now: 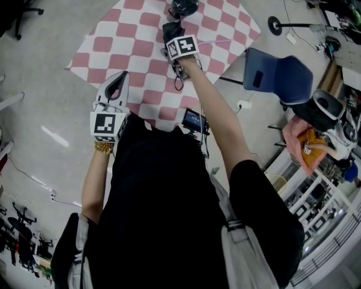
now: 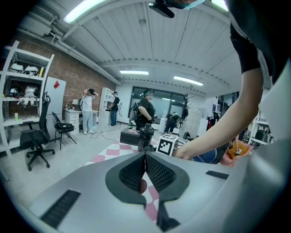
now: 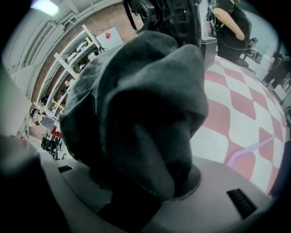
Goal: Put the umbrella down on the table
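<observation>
Over the counter (image 1: 135,39): the right hand-held gripper (image 1: 176,38), upper centre of the head view, grasps the umbrella (image 1: 172,27). In the right gripper view its folded dark fabric (image 3: 136,104) fills the gap between the wide-set jaws.
Umbrella's place: above the pink-and-white checked cloth covering the counter; whether its far end touches the cloth I cannot tell.
Left hand-held gripper (image 1: 118,82): clenched on nothing, pads together, at the counter's near edge, well apart from the umbrella.
Step in hand: lowering and letting go, as I judge it.
How to do it well: bring the umbrella's whole length flat onto the cloth before freeing the jaws, so it neither drops nor rolls.
Watch for: the dark object (image 1: 184,7) just beyond, at the top edge; lay the umbrella short of it.
</observation>
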`<state>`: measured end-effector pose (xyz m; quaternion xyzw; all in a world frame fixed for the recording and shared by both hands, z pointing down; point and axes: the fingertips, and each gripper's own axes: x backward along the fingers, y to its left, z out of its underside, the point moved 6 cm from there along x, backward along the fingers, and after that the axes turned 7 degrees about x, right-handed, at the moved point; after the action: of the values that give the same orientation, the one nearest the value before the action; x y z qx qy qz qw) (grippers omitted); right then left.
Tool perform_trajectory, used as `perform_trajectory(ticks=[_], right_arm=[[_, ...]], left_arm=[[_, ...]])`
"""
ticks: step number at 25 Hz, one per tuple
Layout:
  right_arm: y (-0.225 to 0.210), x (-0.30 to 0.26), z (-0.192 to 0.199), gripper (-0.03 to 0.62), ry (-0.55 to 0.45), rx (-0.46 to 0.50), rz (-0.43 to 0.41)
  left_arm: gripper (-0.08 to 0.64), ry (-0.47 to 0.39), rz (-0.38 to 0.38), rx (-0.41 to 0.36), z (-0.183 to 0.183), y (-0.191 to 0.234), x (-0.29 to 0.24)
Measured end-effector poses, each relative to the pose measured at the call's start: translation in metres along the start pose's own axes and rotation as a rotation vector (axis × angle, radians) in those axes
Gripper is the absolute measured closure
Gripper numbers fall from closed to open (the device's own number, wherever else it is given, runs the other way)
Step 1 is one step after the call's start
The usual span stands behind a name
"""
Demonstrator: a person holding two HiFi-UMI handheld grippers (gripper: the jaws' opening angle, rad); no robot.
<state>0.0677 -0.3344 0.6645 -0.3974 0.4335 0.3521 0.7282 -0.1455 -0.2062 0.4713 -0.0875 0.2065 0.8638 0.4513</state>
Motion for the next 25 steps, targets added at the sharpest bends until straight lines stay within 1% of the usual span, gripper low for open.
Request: perform_trajectory(ticks=[2, 6, 15, 25], right_arm=[[0.000, 0.000, 0.000, 0.374, -0.007, -0.012, -0.003], [0.003, -0.002, -0.002, 0.365, 0.019, 0.016, -0.011], [0.006, -0.004, -0.001, 0.347, 0.031, 0.021, 0.016], [0.012, -0.005, -0.003, 0.327, 0.028, 0.032, 0.003]], left_arm=[[0.545, 0.004, 0.002, 0.013, 0.003, -0.002, 0.001], [0.545, 0.009, 0.005, 0.021, 0.007, -0.005, 0.004], [0.545, 0.008, 0.003, 0.013, 0.007, -0.003, 0.004], [0.545, 0.016, 0.011, 0.002, 0.008, -0.004, 0.007]])
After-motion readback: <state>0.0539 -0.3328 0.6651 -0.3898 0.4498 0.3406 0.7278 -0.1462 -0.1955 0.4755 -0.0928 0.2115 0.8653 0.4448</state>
